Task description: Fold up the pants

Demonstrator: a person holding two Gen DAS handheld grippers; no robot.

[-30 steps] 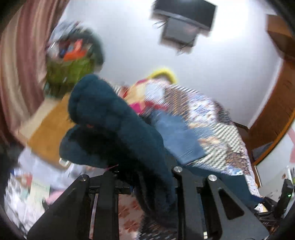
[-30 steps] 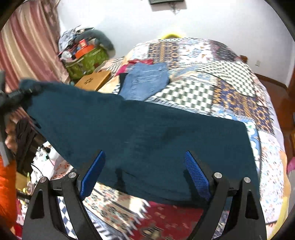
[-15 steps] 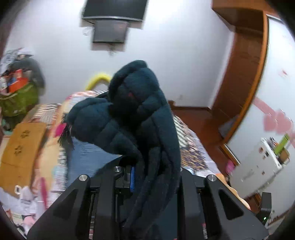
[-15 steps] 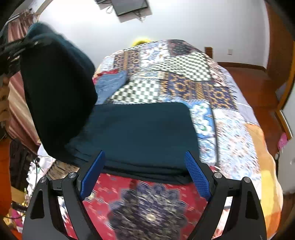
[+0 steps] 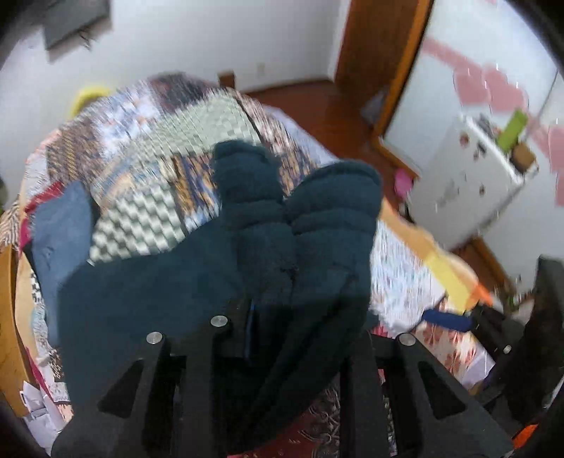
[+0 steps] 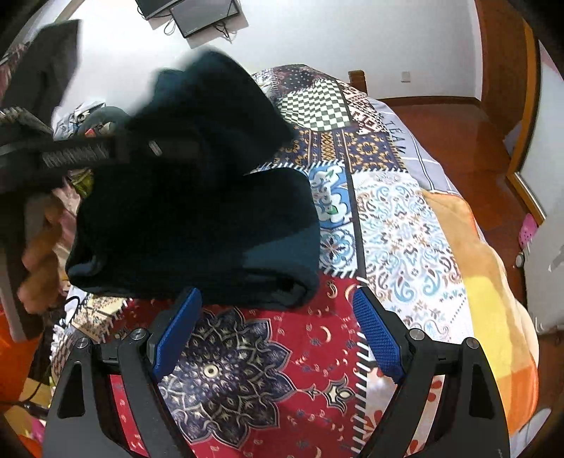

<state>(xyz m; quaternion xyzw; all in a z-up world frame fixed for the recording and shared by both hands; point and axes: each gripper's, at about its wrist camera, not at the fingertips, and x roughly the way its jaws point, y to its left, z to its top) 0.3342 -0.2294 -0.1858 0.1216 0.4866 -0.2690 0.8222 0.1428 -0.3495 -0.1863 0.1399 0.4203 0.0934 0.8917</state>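
Dark teal fleece pants (image 6: pixel 211 225) lie partly folded on the patchwork quilt (image 6: pixel 405 218). Their upper layer is lifted over the lower one. My left gripper (image 5: pixel 285 317) has a thick bunch of that fabric (image 5: pixel 299 246) between its fingers, and its jaws are opening. In the right wrist view the left gripper (image 6: pixel 155 148) reaches in from the left, above the pants. My right gripper (image 6: pixel 276 296) stands open over the red quilt patch, just short of the pants' folded near edge, with nothing between its blue pads (image 6: pixel 373 331).
Folded blue jeans (image 5: pixel 60 232) lie on the far left of the bed. A person's hand (image 6: pixel 38 253) is at the left edge. A white cabinet (image 5: pixel 465 183) and wooden floor (image 6: pixel 458 116) are to the right of the bed. A screen (image 6: pixel 197 17) hangs on the far wall.
My left gripper has swung the held pants end from the left across and down over the layer lying on the bed. The right gripper drew back to the pants' near edge, still open.
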